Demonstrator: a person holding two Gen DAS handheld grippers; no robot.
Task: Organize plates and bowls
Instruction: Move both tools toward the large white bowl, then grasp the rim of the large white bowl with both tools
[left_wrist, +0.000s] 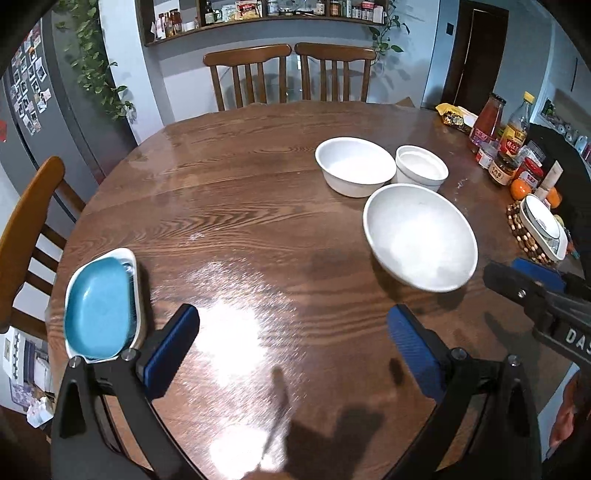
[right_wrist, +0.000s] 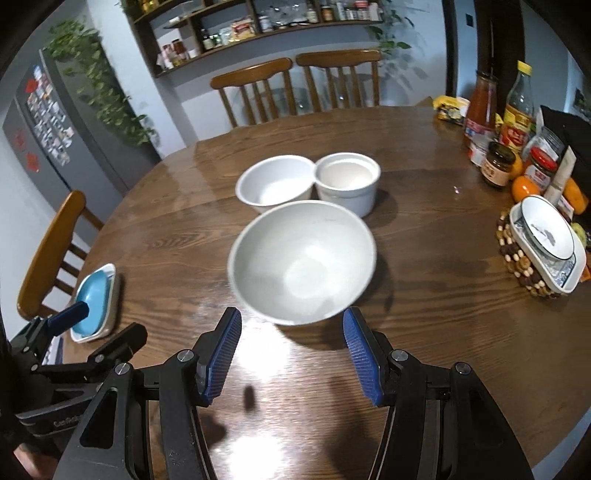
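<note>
Three white bowls stand together on the round wooden table (left_wrist: 240, 221): a large one (left_wrist: 419, 236) (right_wrist: 301, 260) nearest, a medium one (left_wrist: 354, 164) (right_wrist: 275, 182) and a small straight-sided one (left_wrist: 421, 166) (right_wrist: 347, 181) behind it. A blue dish (left_wrist: 98, 308) (right_wrist: 90, 297) lies in a white dish at the table's left edge. My left gripper (left_wrist: 291, 332) is open and empty over bare table, right of the blue dish. My right gripper (right_wrist: 291, 332) is open and empty, just short of the large bowl's near rim.
At the table's right edge are sauce bottles (right_wrist: 480, 107), jars (right_wrist: 496, 164), oranges (right_wrist: 524, 186) and a patterned bowl (right_wrist: 546, 230) in a dish on a beaded trivet. Wooden chairs (left_wrist: 288, 74) stand at the far side and at the left (left_wrist: 26, 229).
</note>
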